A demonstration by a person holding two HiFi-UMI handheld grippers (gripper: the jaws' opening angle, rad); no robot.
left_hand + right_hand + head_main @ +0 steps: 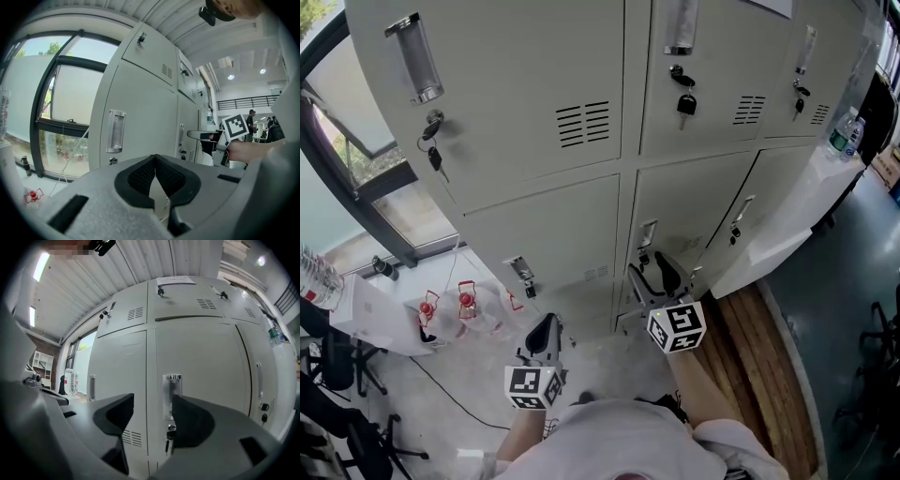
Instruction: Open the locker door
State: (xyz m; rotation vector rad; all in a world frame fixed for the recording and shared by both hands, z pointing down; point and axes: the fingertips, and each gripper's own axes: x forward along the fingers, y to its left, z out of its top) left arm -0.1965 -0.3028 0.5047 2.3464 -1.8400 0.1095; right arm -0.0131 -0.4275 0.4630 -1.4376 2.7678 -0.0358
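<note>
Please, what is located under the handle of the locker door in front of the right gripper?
Under the handle a lock shows, with a key hanging in it. The closed door hides the locker's inside.

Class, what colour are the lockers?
Light grey lockers, best in the right gripper view.

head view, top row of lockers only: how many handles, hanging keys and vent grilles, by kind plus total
handles: 3
keys: 3
vent grilles: 3
total: 9
</note>
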